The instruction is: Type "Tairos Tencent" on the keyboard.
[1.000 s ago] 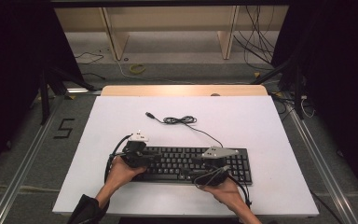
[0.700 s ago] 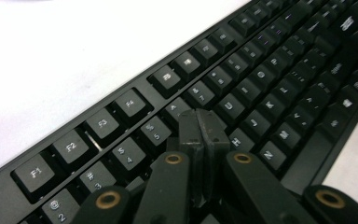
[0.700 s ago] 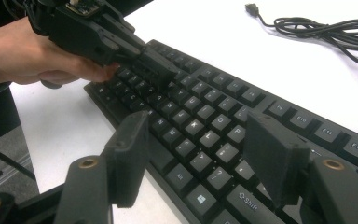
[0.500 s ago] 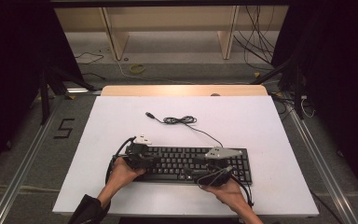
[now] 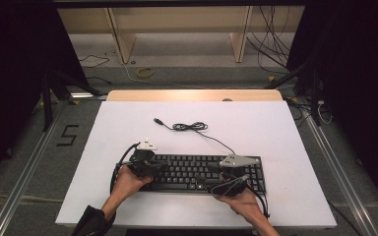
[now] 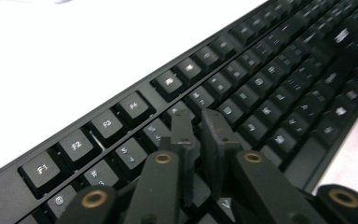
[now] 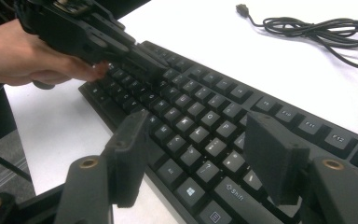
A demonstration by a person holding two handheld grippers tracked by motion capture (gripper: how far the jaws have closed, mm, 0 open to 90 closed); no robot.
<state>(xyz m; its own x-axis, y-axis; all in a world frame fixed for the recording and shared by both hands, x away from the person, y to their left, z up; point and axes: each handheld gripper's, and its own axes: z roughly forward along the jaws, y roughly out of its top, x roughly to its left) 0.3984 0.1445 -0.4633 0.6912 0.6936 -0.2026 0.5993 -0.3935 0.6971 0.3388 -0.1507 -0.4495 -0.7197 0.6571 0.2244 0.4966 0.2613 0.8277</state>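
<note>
Black and wide, the keyboard (image 5: 202, 172) lies near the front edge of the white surface (image 5: 275, 128), slightly right of centre, its long side running left to right. Its cable (image 5: 192, 127) leaves the far edge and runs away across the surface to a loose coil, ending in a plug (image 5: 157, 120) lying free to the left of the coil.

The person's left hand (image 5: 125, 182) holds the left gripper (image 5: 163, 168) over the left end of the keyboard. In the left gripper view its jaws stand almost together, with only a thin slit between them and nothing held, their tips low over the number row just near of the function keys (image 6: 105, 126); whether they touch a key I cannot tell.

The right hand (image 5: 243, 201) holds the right gripper (image 7: 196, 154) at the right part of the keyboard, near its front edge. In the right gripper view its jaws are spread wide with nothing between them, hanging above the lower rows of keys around the Shift key (image 7: 230, 191). Farther off in that view, the left gripper points down at the upper rows on the keyboard's left side.
</note>
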